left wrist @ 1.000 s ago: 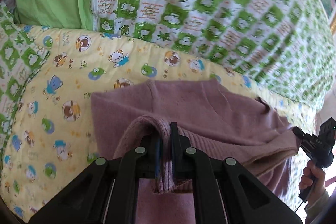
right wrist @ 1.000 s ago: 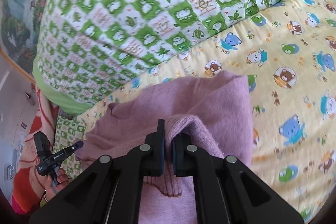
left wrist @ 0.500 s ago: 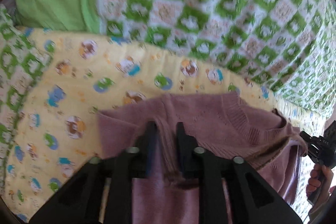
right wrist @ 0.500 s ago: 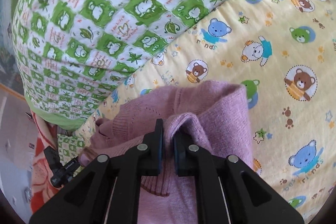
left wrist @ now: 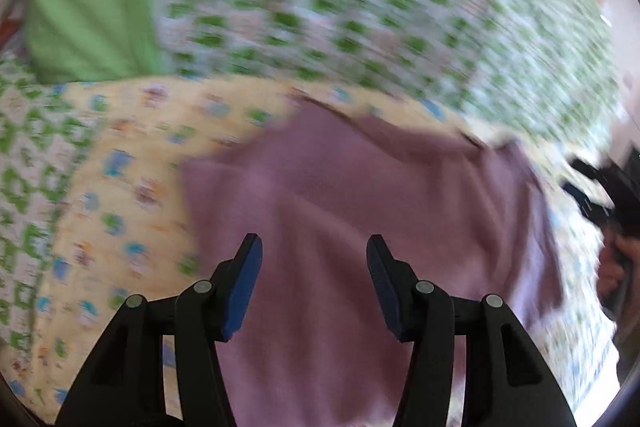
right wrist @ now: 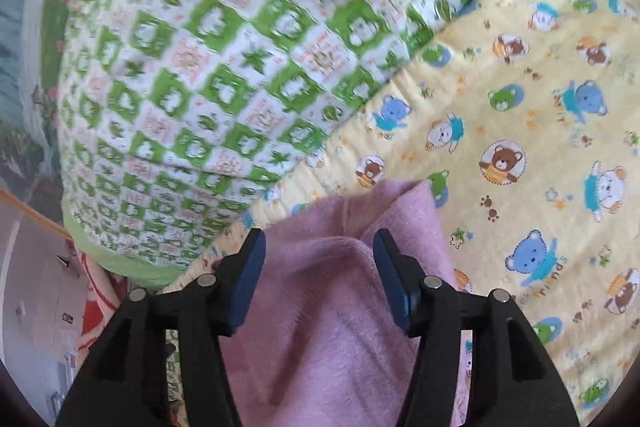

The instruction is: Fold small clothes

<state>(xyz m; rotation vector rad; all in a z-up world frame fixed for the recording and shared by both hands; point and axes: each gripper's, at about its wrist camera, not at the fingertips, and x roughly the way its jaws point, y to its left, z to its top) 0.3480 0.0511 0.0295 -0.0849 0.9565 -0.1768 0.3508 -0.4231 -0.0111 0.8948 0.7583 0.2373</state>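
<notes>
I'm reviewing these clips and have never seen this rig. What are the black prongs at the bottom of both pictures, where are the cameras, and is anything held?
There is no robot: a person holds a two-finger gripper in each hand, and a fisheye camera on each looks forward along its fingers. One picture shows the left gripper, the other the right gripper; the prongs are their fingers. At the left view's right edge you glimpse the person's other hand, blurred. A pink sweater lies on a yellow bear-print sheet, beside a green checked quilt. Both grippers' jaws are opening: the sweater sits below and between the fingers, but the pads do not press on it, so nothing is held.
</notes>
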